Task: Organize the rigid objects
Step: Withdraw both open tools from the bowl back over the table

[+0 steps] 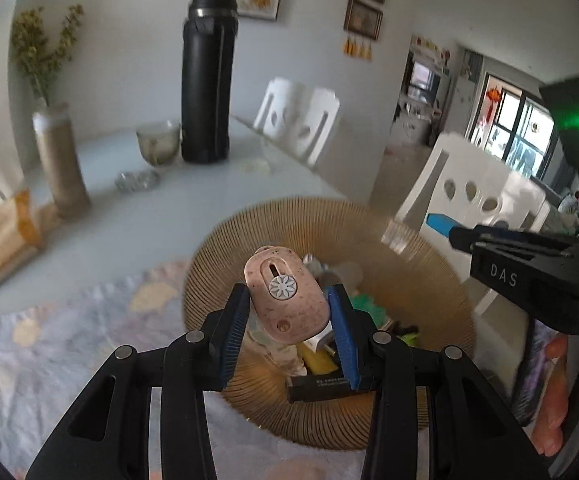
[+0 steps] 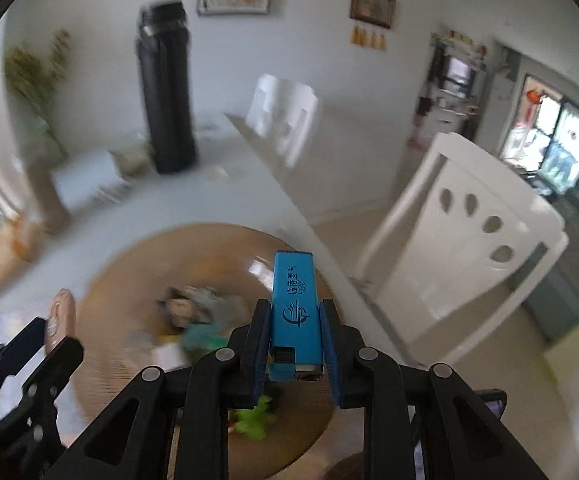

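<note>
pink case (image 1: 285, 298) in left gripper (image 1: 289, 300); blue lighter (image 2: 294, 312) in right gripper (image 2: 294, 320).

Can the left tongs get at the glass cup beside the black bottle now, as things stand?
Probably not yet. The left tongs are shut on a pink oval object above the woven basket, so they are occupied. The table between basket and glass cup looks free, beside the black bottle.
</note>
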{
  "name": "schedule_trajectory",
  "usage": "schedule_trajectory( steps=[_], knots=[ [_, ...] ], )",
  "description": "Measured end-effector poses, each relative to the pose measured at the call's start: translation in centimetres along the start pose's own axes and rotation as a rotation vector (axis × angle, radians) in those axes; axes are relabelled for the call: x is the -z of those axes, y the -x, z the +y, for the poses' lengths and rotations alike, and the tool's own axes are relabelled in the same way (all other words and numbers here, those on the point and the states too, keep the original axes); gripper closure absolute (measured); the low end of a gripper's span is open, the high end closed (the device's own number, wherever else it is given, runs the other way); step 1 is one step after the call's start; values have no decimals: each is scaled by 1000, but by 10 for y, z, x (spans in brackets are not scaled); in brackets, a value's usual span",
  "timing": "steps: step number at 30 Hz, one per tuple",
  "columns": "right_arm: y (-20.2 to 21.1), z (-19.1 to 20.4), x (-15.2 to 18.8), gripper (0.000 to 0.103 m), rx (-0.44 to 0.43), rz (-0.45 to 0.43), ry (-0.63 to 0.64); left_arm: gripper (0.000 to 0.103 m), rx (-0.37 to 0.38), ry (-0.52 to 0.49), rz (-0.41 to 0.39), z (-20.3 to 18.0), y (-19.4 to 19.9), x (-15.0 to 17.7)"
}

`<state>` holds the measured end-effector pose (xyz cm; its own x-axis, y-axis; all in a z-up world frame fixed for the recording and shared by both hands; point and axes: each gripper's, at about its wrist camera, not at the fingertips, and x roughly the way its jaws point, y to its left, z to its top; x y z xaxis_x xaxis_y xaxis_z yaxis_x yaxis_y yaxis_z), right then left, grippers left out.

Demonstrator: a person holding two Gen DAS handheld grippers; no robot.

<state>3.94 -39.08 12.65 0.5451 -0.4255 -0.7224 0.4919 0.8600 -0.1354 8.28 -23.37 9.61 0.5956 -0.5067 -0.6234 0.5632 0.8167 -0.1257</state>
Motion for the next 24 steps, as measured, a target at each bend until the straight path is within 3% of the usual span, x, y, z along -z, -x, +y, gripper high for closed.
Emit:
schedule_trajectory(
  steps=[6,8,10,16,19,20,22,24],
  knots=[
    [-20,-2,4,80,59,48,36,64,26,2,66,-2,-23,9],
    [-24,-1,3,79,78,66,49,43,21,6,82,-3,-19,8],
    [-19,-4,2,72,73,66,38,37,15,4,47,-1,-3,7],
    [35,-9,7,70,-37,-24,-3,36,-33,30,-28,18,61,13],
    [71,1,21,67,-182,-71,7,36,-92,69,-65,32,97,29],
    [83,8,28,64,-240,-77,20,35,-115,85,-71,37,110,36],
    [106,25,42,41,-349,-93,56,35,-155,126,-87,51,134,50],
    [129,48,58,41,-429,-111,116,35,-203,165,-108,65,161,65]
  ],
)
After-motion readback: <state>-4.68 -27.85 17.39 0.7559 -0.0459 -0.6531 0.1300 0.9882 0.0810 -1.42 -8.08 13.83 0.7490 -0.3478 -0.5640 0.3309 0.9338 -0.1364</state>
